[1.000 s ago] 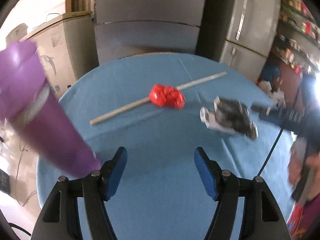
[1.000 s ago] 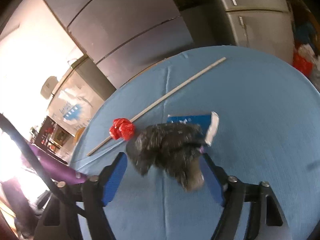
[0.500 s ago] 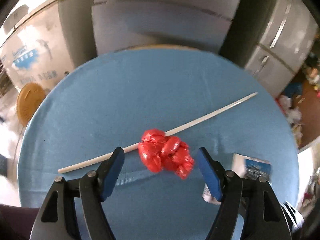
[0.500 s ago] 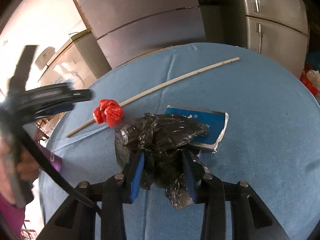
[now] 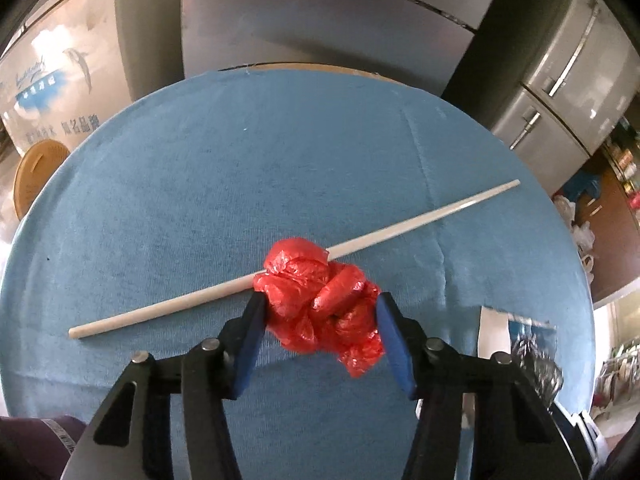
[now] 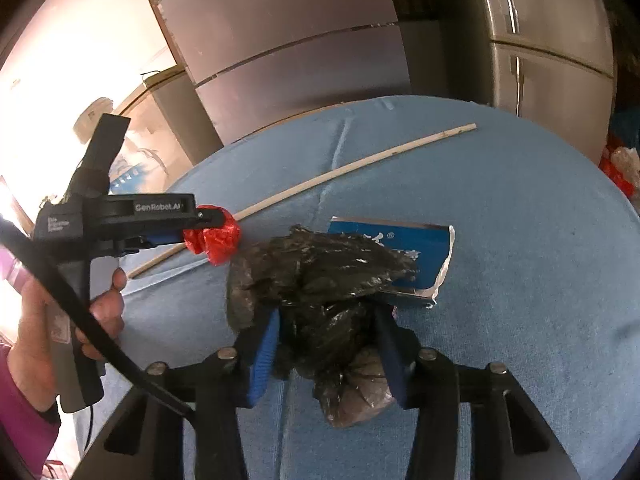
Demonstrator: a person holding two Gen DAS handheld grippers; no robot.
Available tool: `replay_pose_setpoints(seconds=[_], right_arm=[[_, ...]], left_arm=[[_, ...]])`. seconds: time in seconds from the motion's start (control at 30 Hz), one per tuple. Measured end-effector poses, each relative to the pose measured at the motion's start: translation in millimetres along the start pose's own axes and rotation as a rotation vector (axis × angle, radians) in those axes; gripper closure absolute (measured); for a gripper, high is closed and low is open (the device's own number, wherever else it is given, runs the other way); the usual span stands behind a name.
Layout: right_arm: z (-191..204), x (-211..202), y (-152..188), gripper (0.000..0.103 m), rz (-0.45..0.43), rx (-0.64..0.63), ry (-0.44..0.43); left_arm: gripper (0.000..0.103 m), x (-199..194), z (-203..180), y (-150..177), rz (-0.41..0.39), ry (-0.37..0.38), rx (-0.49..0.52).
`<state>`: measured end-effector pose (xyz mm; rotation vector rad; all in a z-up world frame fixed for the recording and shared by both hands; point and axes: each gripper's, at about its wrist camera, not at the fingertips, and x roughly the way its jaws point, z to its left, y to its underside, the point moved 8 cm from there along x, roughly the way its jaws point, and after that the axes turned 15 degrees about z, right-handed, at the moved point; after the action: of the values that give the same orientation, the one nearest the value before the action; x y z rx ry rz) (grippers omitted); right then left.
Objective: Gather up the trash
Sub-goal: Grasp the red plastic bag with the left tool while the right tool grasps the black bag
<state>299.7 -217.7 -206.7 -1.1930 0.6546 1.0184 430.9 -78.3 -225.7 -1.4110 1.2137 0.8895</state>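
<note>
The left tool (image 5: pixel 318 322) is closing on the red crumpled bag (image 5: pixel 320 304), which sits between its blue pads (image 5: pixel 249 340) on the blue counter (image 5: pixel 240 168); the pads look to be touching the plastic on both sides. The white stick (image 5: pixel 420 220) lies just behind the red bag, touching its far edge. To do this pinch well, the squeeze should probably finish on the bag's thick middle and lift straight up, so the stick is not dragged along. Off to the right of the red bag, the right tool (image 6: pixel 326 344) pinches the black crumpled bag (image 6: pixel 320 276), though its jaws are easing apart slightly; that wad rests partly over a blue foil wrapper (image 6: pixel 424 240). A firmer hold there seems wise before lifting.
</note>
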Motion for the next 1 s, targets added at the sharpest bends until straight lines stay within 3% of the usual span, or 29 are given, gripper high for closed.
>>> replay_pose_setpoints(seconds=[0.07, 0.1, 0.17, 0.2, 0.23, 0.3, 0.43, 0.5, 0.53, 0.6, 0.63, 0.67, 0.7, 0.73, 0.8, 1.0], right_arm=[[1.3, -4.6, 2.8, 0.060, 0.002, 0.005, -0.012], [1.4, -8.5, 4.7, 0.061, 0.000, 0.012, -0.025], [2.0, -18.0, 10.0, 0.069, -0.006, 0.018, -0.041], [2.4, -23.8, 14.4, 0.069, -0.008, 0.020, -0.050], [3.1, -29.1, 19.7, 0.069, -0.007, 0.019, -0.058], [3.6, -34.1, 28.8, 0.069, 0.005, 0.018, -0.056], [4.5, -47.1, 53.1, 0.069, 0.023, 0.031, -0.068], [5.0, -55.2, 58.6, 0.068, 0.008, 0.040, -0.084], [3.3, -60.5, 59.4, 0.067, -0.004, 0.063, -0.110], [-2.3, -64.3, 55.7, 0.055, -0.014, 0.103, -0.136], [-4.5, -65.8, 53.1, 0.032, -0.023, 0.120, -0.140], [-4.6, -67.3, 49.8, 0.023, -0.035, 0.126, -0.144], [-5.1, -68.8, 45.2, 0.024, -0.058, 0.123, -0.150], [-4.5, -68.2, 42.2, 0.024, -0.064, 0.114, -0.150], [-3.2, -59.1, 35.7, 0.024, -0.044, 0.095, -0.125], [16.4, -23.6, 23.0, 0.025, 0.000, -0.002, -0.042]], left_arm=[[0.050, -5.1, 0.5, 12.1, -0.003, 0.011, 0.016], [0.064, -10.4, 2.5, 20.1, -0.007, 0.015, 0.023], [0.069, -17.9, 1.5, 34.6, -0.006, 0.023, 0.044], [0.097, -19.6, -1.0, 39.2, -0.001, 0.022, 0.057], [0.102, -20.6, -3.4, 44.8, 0.011, 0.023, 0.077], [0.102, -21.2, -4.0, 57.0, 0.015, -0.001, 0.105], [0.102, -31.2, 0.3, 87.9, 0.014, 0.052, 0.137], [0.102, -34.6, 3.3, 89.0, 0.004, 0.043, 0.151], [0.100, -36.6, 5.0, 88.1, -0.003, 0.014, 0.162], [0.093, -39.0, 6.4, 82.2, -0.013, -0.029, 0.174], [0.078, -41.4, 6.5, 76.4, -0.023, -0.042, 0.176], [0.066, -44.7, 7.5, 69.7, -0.034, -0.050, 0.176], [0.040, -46.8, 7.7, 63.7, -0.048, -0.059, 0.173], [0.032, -50.6, 8.1, 53.8, -0.087, -0.078, 0.164], [0.032, -51.2, 5.9, 39.6, -0.121, -0.105, 0.167], [0.032, -25.6, -13.3, 2.6, -0.103, -0.143, 0.236]])
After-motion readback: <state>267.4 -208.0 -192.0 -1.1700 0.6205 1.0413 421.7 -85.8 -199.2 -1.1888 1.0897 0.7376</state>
